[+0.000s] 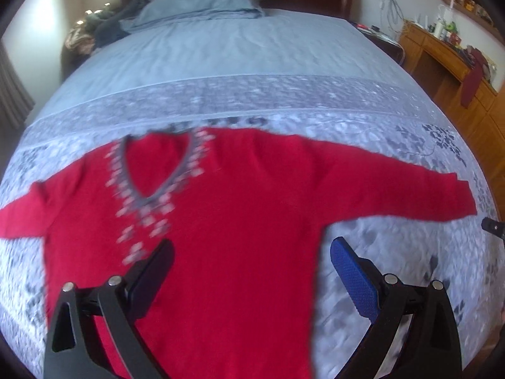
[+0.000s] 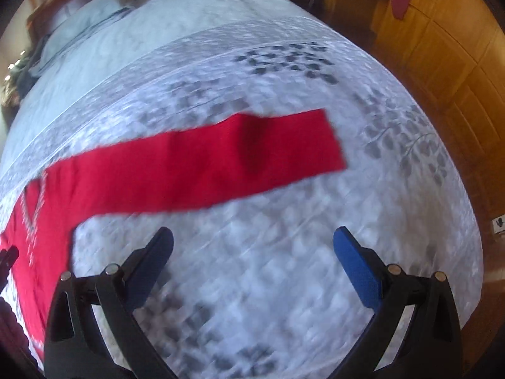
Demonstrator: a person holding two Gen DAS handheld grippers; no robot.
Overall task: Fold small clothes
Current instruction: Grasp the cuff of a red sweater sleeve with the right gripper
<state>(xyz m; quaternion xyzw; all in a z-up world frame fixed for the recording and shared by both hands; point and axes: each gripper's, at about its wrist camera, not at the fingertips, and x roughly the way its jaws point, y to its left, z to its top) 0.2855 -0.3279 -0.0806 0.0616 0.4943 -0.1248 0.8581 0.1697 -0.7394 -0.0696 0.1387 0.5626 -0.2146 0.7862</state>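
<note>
A red V-neck sweater (image 1: pixel 227 208) with a grey patterned collar lies flat on the bed, front up, both sleeves stretched out sideways. My left gripper (image 1: pixel 252 248) hovers open above the sweater's lower body, nothing between its fingers. In the right wrist view the sweater's right sleeve (image 2: pixel 202 164) runs across the bedspread, its cuff toward the bed's right side. My right gripper (image 2: pixel 252 237) stands open over bare bedspread just in front of that sleeve, apart from it. A bit of the right gripper shows at the left view's right edge.
The grey-white patterned bedspread (image 1: pixel 394 271) covers the near half of the bed. A blue pillow (image 1: pixel 202 1) and a dark wooden headboard are at the far end. Dark clothes (image 1: pixel 107 25) are piled at the far left. Wooden cabinets (image 2: pixel 442 57) line the bed's right side.
</note>
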